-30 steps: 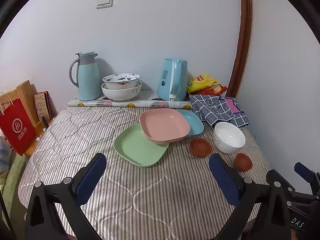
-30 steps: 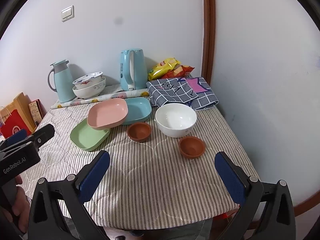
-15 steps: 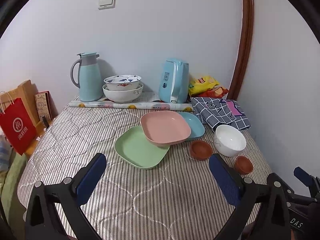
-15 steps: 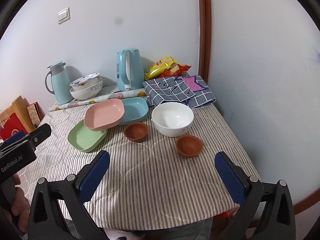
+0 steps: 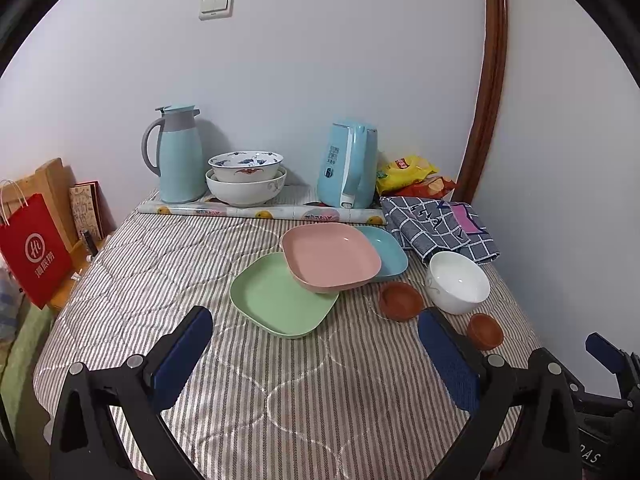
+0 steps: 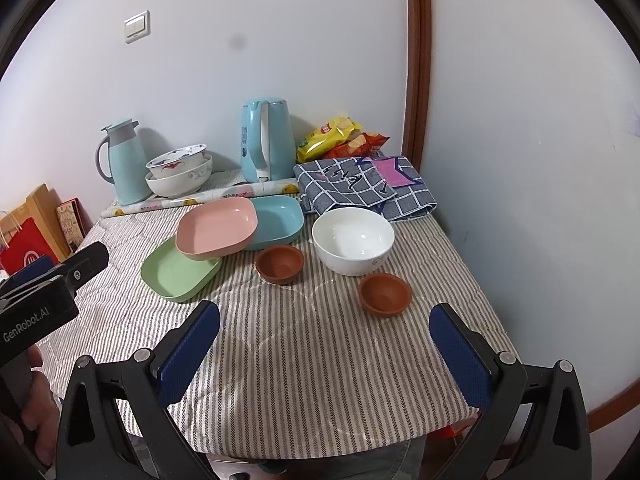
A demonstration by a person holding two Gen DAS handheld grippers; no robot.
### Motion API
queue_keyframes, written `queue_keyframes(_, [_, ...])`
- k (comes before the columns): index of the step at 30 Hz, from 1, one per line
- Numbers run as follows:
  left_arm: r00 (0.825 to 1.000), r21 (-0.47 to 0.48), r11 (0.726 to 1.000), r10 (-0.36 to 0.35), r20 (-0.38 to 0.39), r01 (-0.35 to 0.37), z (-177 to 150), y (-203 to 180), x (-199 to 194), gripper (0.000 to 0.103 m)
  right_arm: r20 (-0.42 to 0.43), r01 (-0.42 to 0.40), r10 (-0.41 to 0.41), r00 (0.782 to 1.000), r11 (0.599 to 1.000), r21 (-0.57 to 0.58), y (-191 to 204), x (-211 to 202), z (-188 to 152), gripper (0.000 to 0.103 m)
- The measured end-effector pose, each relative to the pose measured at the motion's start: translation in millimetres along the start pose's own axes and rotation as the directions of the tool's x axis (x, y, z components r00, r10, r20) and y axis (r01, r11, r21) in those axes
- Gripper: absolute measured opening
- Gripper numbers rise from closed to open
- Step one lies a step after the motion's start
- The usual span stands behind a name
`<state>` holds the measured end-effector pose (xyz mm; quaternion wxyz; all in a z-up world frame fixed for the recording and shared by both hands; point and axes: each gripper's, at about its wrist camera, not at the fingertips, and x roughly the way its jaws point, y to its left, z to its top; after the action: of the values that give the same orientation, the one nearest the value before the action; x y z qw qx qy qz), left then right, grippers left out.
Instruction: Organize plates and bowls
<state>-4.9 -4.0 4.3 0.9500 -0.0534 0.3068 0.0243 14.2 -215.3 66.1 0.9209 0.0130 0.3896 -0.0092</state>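
Now both held wide open, gripping nothing: left gripper (image 5: 316, 344), right gripper (image 6: 326, 334). Pink plate (image 6: 216, 230) overlapping green plate (image 6: 176, 272) and blue plate (image 6: 280, 220); white bowl (image 6: 352, 240) between two brown bowls (image 6: 279, 264), on striped table (image 6: 300, 352).

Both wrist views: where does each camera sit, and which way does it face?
Left wrist: low at the table's near edge, left of centre, facing the back wall; its open left gripper frames the green plate; the right gripper's tip shows at lower right.
Right wrist: near edge, further right, facing the same wall; its open right gripper shows, with the other gripper and hand at left.
Shared: pink plate, white bowl, kettle.
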Motion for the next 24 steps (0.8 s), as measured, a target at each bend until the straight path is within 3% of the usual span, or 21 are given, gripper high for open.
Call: queue_keyframes(24, [1.0, -0.003, 1.0, -0.004, 0.008, 0.004, 0.8, -0.1, 0.9, 0.103, 0.009, -0.002, 0.002, 1.0, 1.0, 0.005, 0.0, -3.6, 3.2, 0.103])
